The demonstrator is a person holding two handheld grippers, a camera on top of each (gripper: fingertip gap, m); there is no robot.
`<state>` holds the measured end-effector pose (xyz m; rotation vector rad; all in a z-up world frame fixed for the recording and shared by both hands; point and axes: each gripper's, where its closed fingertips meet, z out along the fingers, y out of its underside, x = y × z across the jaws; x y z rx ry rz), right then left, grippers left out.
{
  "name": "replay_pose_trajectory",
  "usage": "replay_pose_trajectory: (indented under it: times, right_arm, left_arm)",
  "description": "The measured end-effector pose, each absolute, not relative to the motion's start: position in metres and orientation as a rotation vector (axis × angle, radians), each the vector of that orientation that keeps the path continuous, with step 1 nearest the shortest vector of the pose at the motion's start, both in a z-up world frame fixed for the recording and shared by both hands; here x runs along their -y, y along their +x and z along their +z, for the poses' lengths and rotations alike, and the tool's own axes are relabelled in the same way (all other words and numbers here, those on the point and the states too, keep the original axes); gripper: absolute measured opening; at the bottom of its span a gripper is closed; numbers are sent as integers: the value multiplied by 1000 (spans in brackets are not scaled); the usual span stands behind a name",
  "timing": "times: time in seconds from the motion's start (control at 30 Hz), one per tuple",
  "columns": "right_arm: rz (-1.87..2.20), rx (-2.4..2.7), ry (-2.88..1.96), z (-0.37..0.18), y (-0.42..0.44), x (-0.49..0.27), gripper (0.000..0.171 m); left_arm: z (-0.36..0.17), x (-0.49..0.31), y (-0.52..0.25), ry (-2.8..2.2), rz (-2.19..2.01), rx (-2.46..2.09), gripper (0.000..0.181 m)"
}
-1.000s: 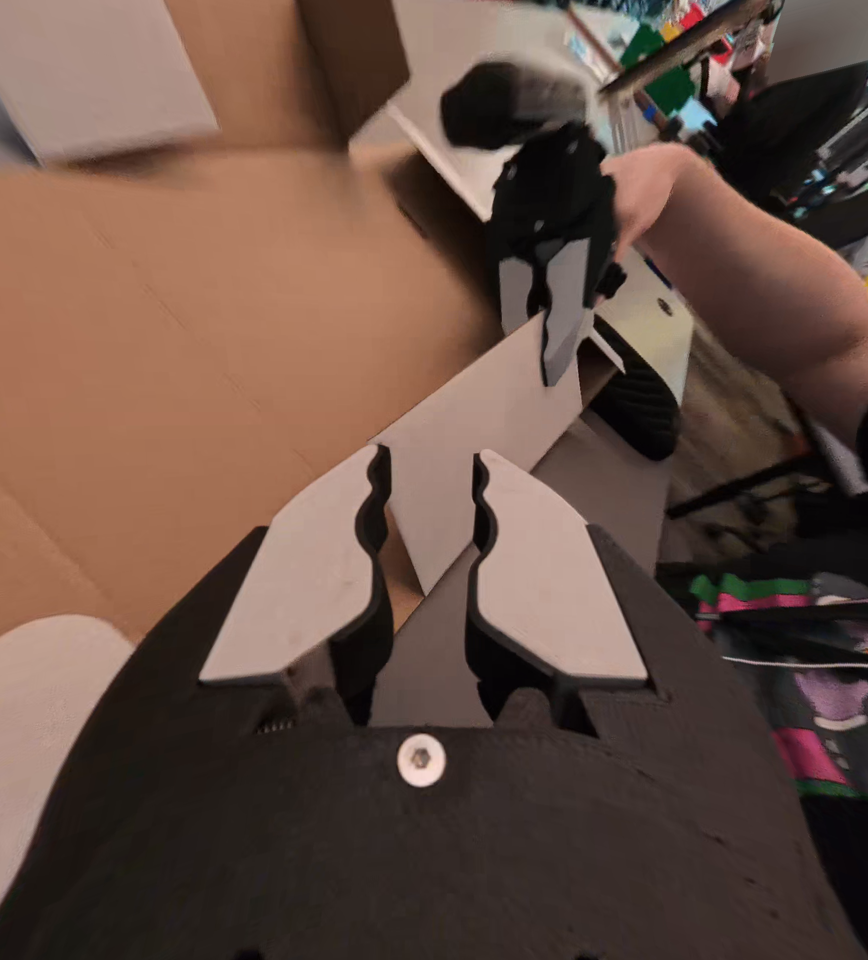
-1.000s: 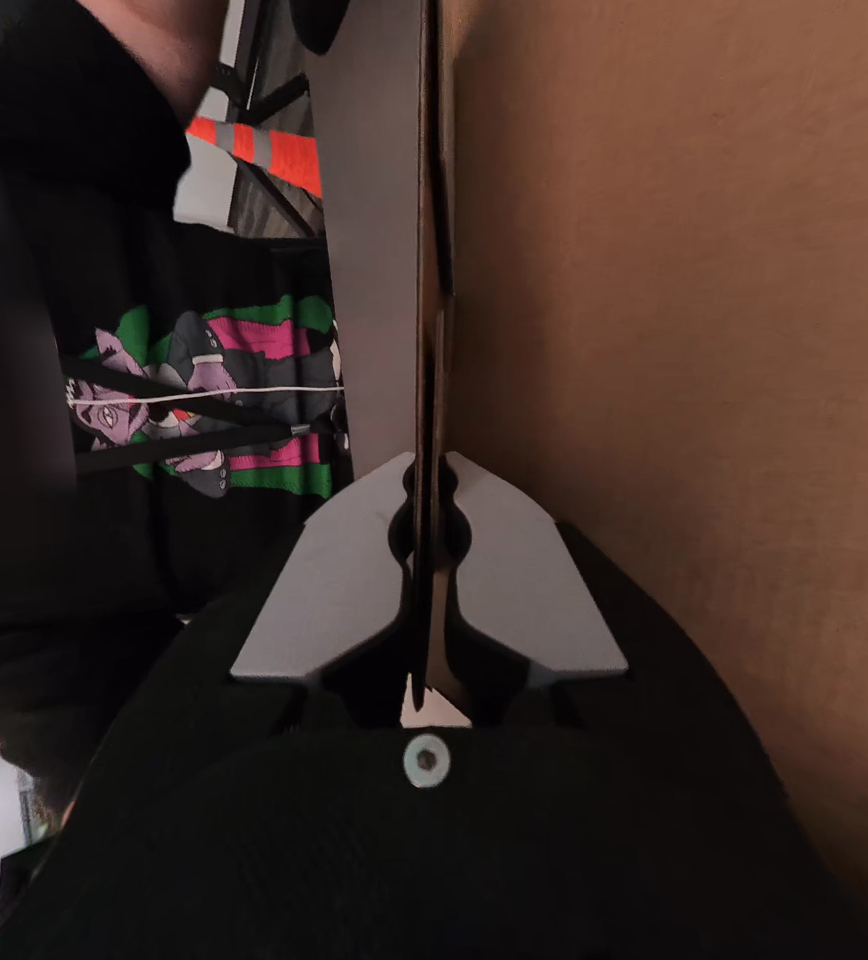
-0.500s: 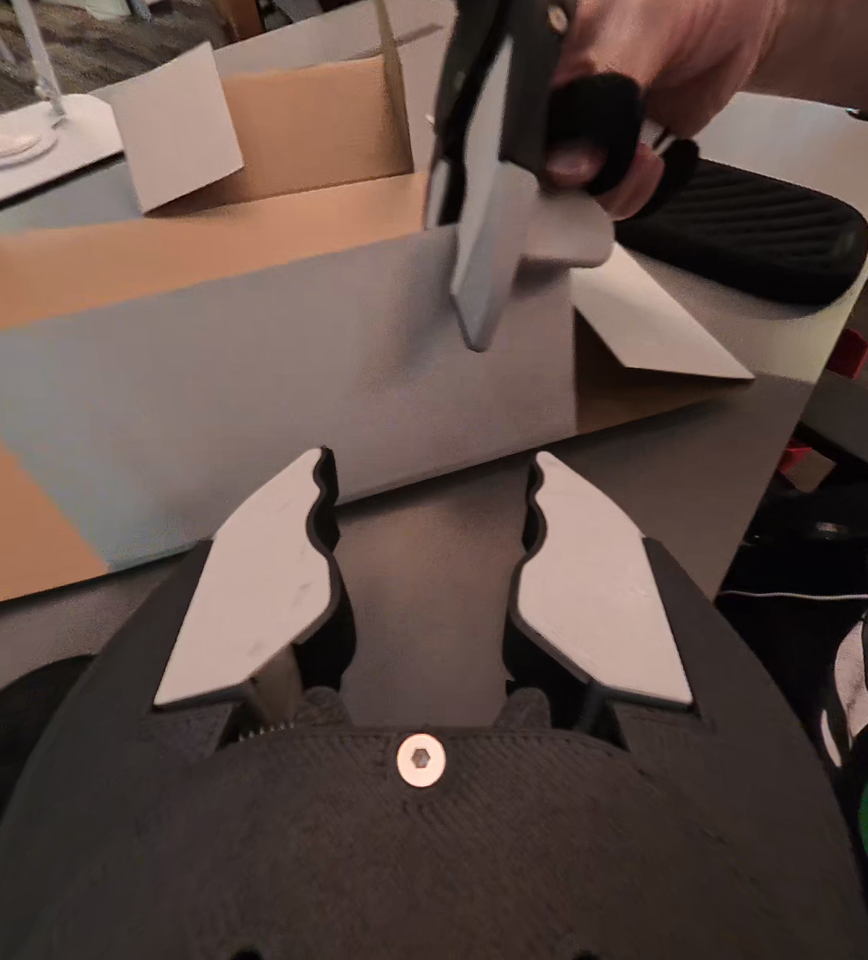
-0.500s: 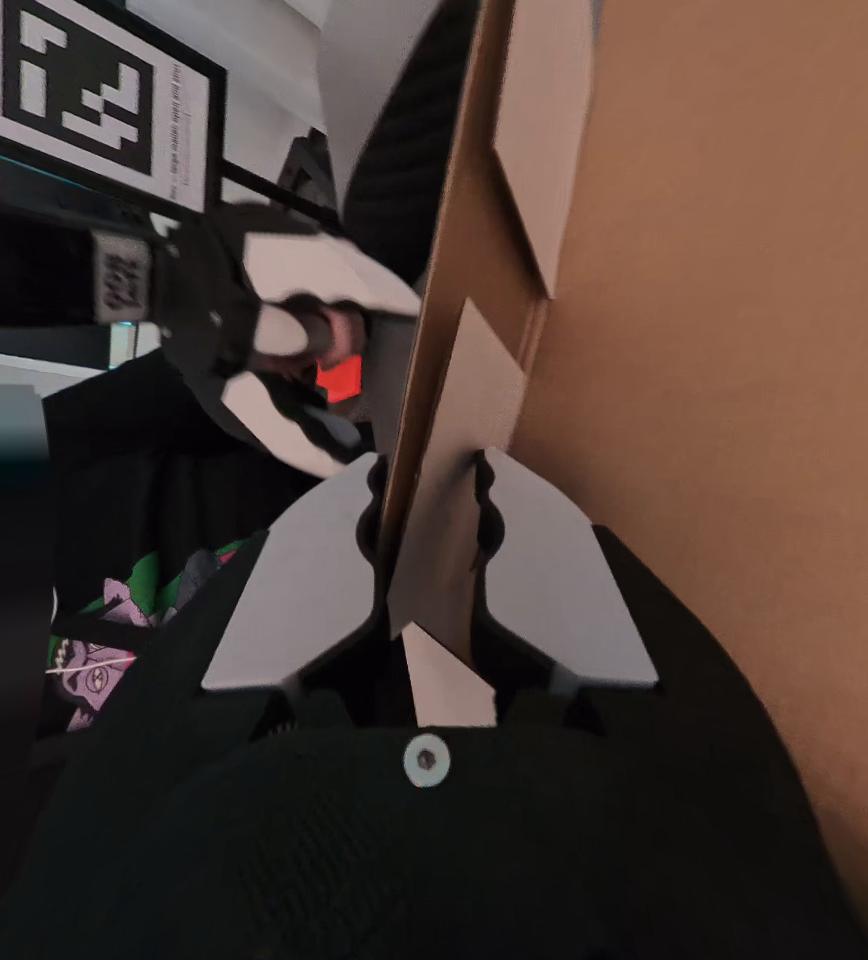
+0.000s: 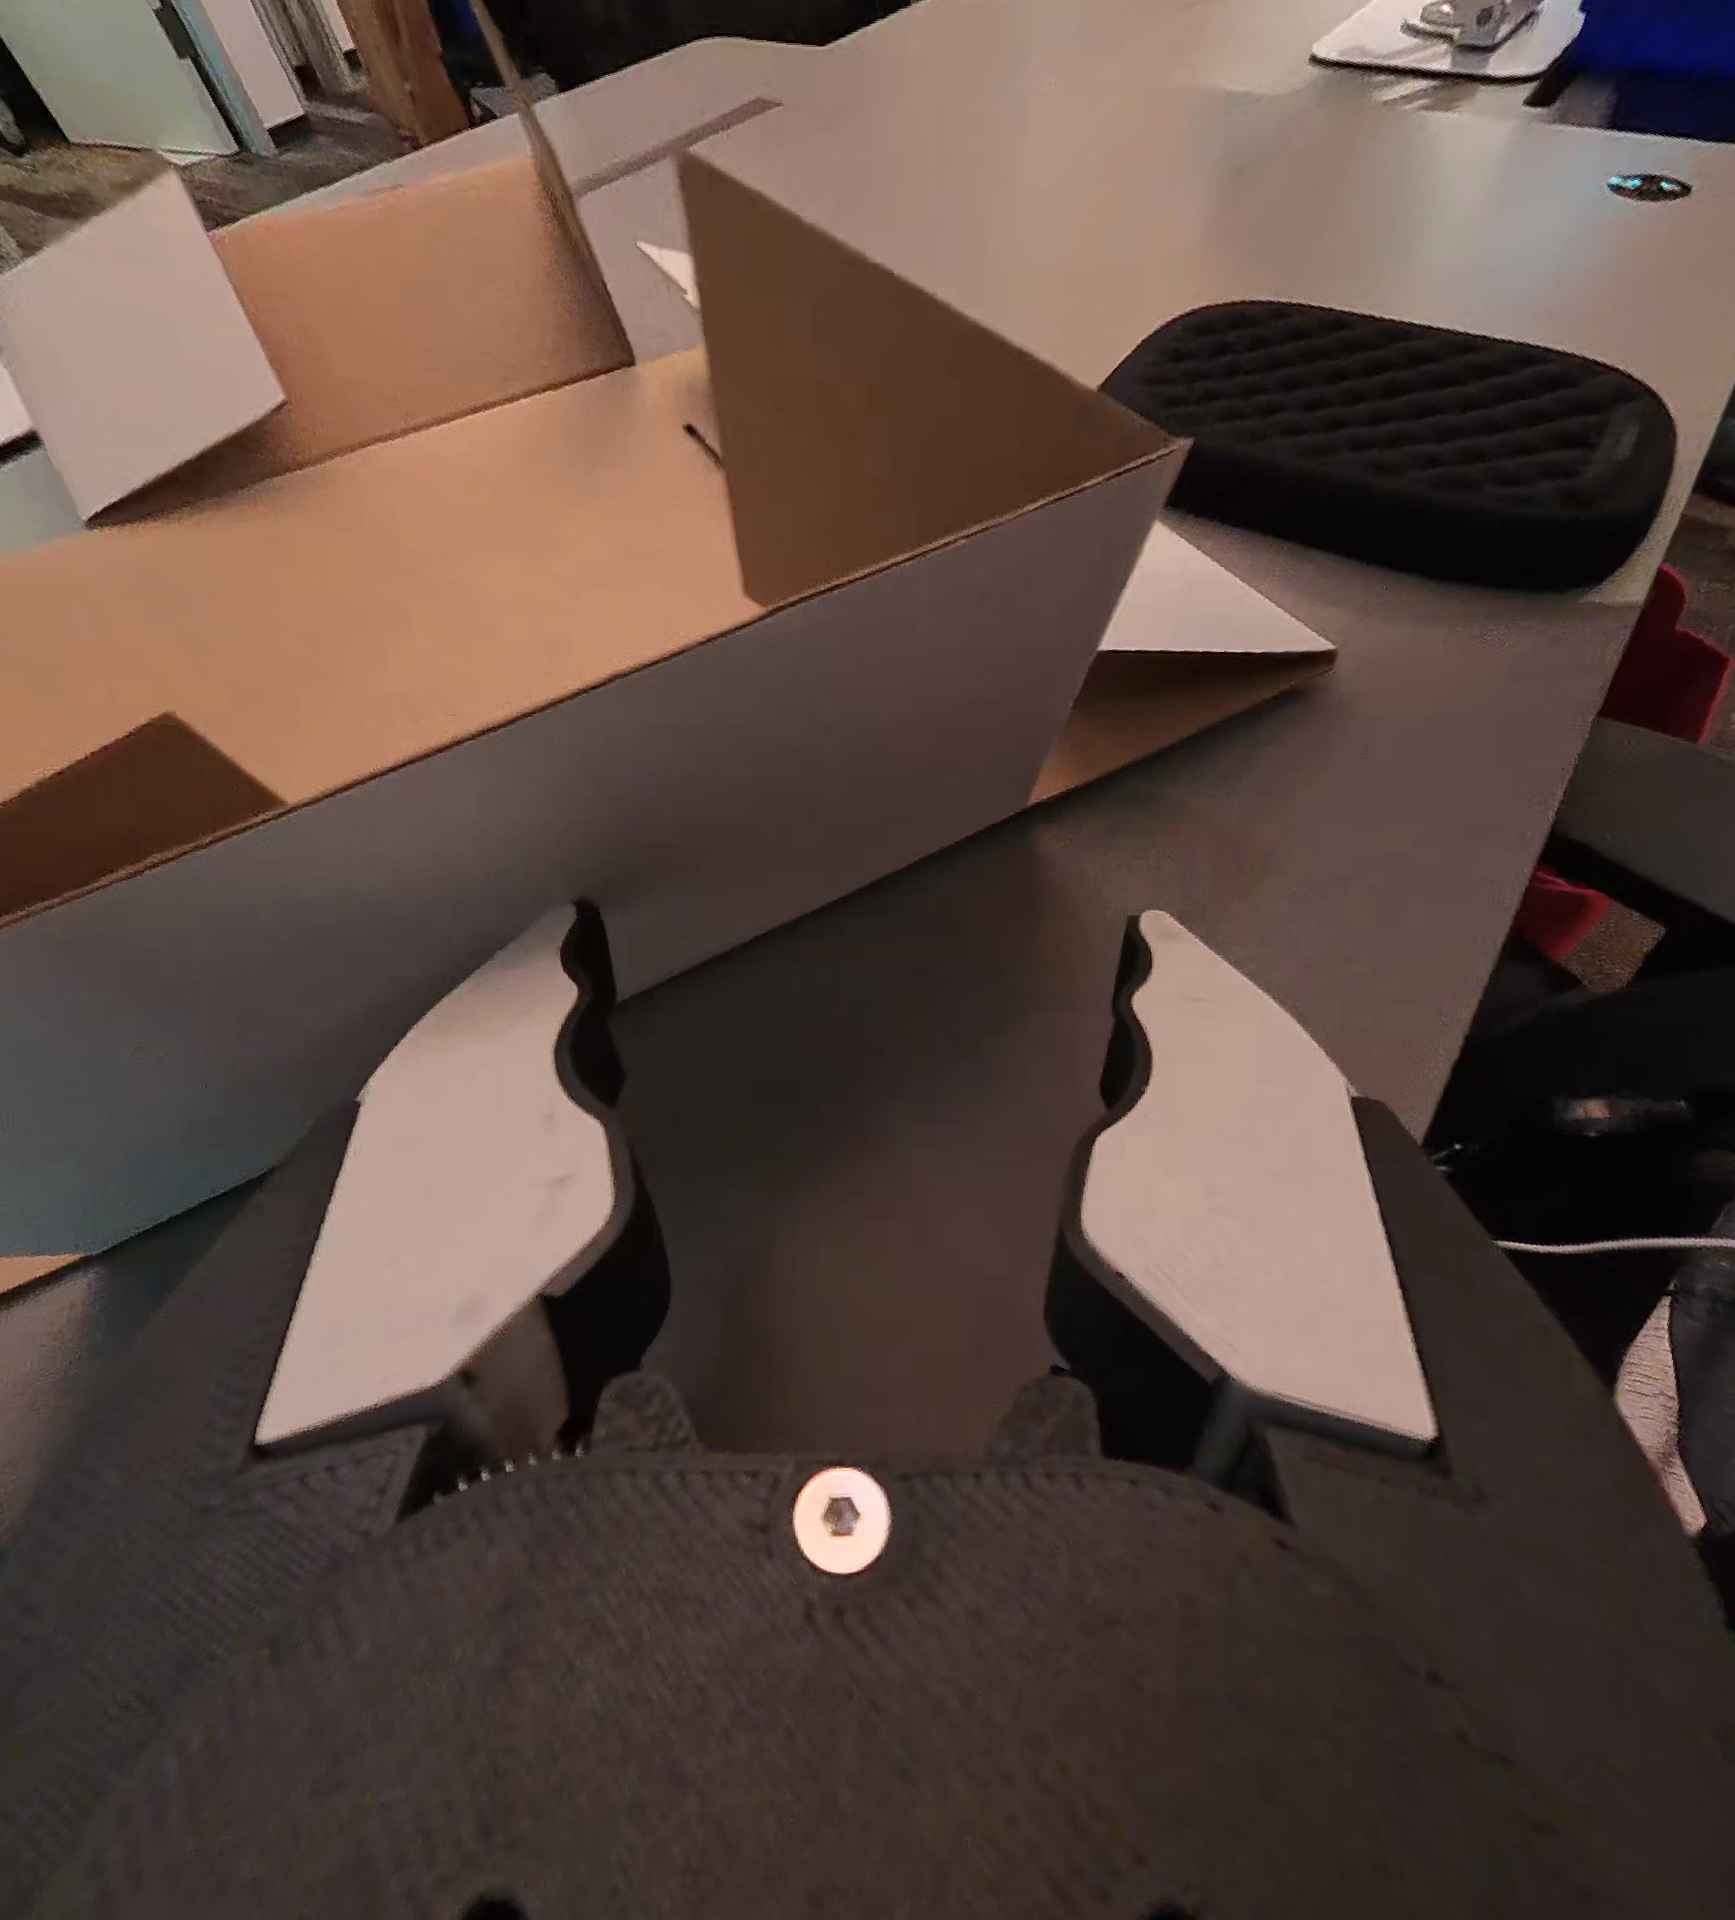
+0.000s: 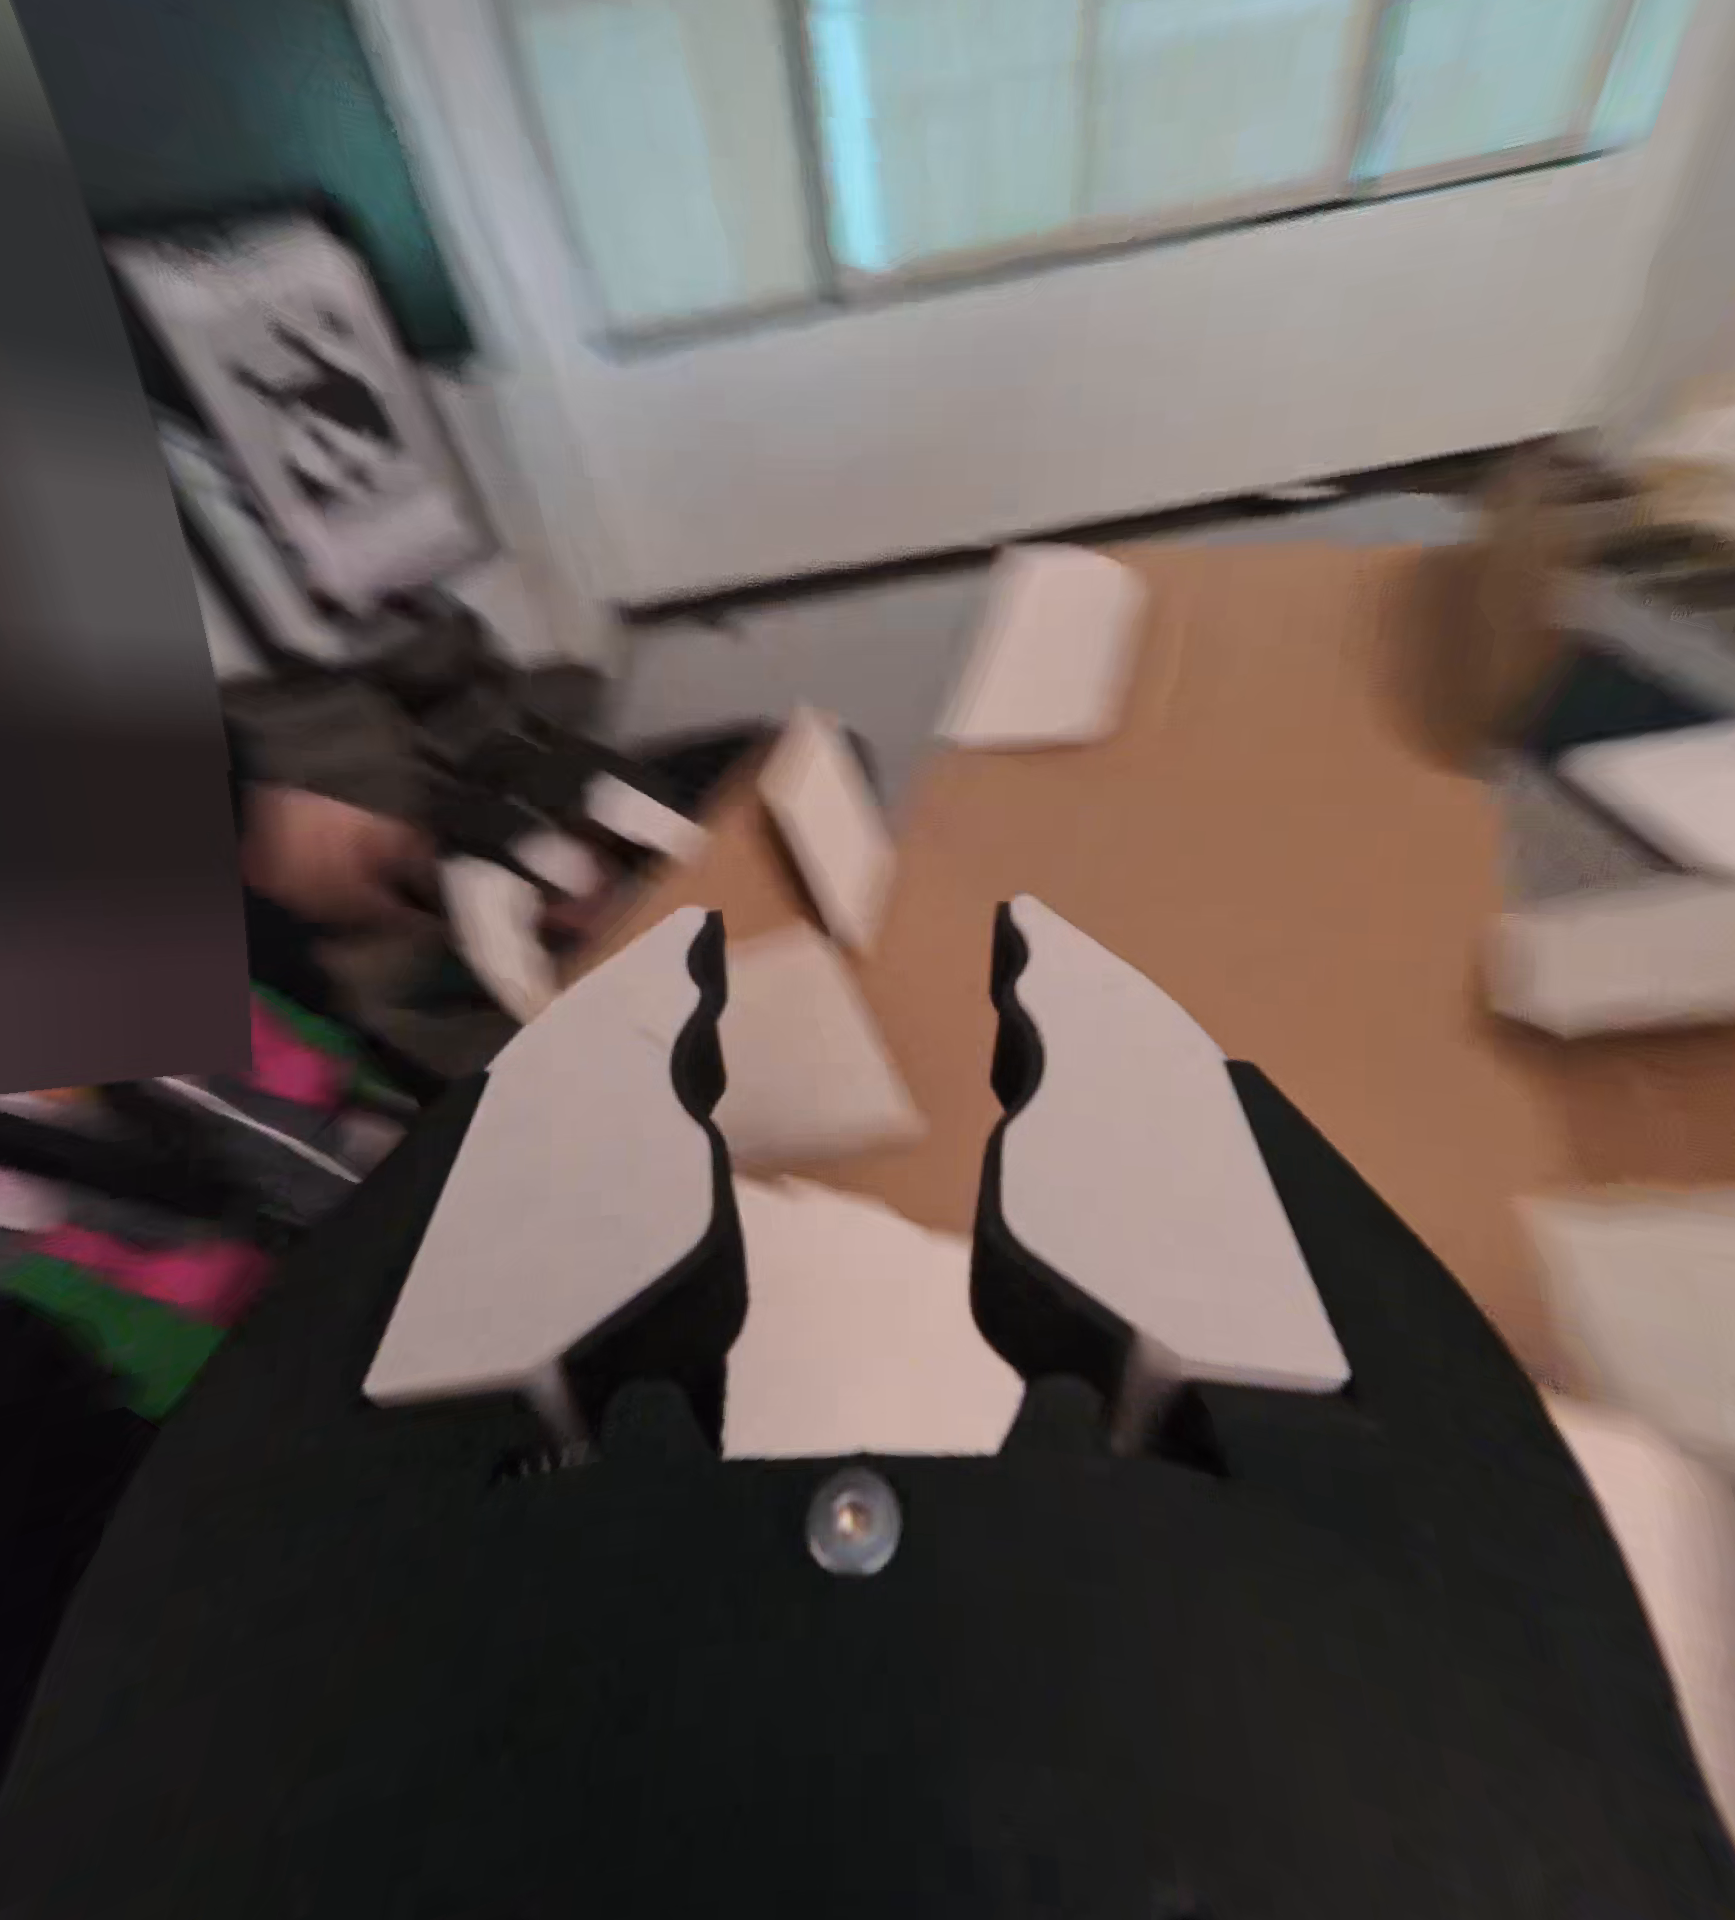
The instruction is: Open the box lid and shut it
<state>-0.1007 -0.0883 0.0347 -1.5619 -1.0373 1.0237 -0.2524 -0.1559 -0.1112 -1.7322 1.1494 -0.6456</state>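
A flat cardboard box, white outside and brown inside, lies open on the grey table. Its front wall stands up, a triangular side flap stands at its right, and the lid leans back at the far side. My left gripper is open and empty, just in front of the front wall. My right gripper is open and empty, held above the box; this view is blurred. The left gripper also shows in the right wrist view, at the box's left.
A black padded case lies on the table right of the box. A flat flap of the box sticks out on the table toward it. The table's right edge is close, with dark clothing below it.
My right gripper let go of the box wall, opened and rose away above the box. My left gripper opened wider and drew back. The front wall and side flap now stand up.
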Motion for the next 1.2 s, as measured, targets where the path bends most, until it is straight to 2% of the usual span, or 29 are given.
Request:
replay_pose_trajectory:
  times: [0.03,0.1,0.2,0.3,0.43,0.57,0.6,0.73,0.9,1.1,1.13,1.2]
  right_arm:
    - [823,1017,-1590,19,-67,67,59]
    - [571,904,-1660,-11,-2,28,62]
    - [700,765,-1839,-57,49,4,60]
    - [887,734,-1886,-86,44,-7,62]
    - [898,872,-2038,-134,23,-19,65]
    - [1391,986,-2008,-116,-18,15,19]
    - [1498,1009,-1990,-110,-28,27,17]
    - [1171,1174,-2037,-122,-32,26,30]
    - [721,983,-1905,-97,9,-37,54]
    - [967,879,-2191,-142,26,-37,60]
    - [977,903,-2189,-143,22,-36,55]
    - [1041,922,-2204,-142,11,-29,57]
  left_arm:
    - [-110,154,-253,-1738,-656,-1129,92]
    - [-107,150,-256,-1749,-689,-1086,91]
    - [-103,146,-261,-1761,-716,-1023,88]
    - [-105,143,-264,-1788,-718,-996,86]
    - [-111,143,-266,-1834,-716,-1006,86]
    - [-116,142,-275,-1863,-675,-1030,87]
    - [-116,141,-279,-1866,-656,-1032,88]
    - [-112,140,-294,-1881,-661,-1007,88]
    - [-112,159,-287,-1913,-836,-993,78]
    - [-120,165,-279,-1958,-856,-973,78]
    - [-116,163,-280,-1957,-876,-951,78]
    - [-110,154,-286,-1963,-899,-893,77]
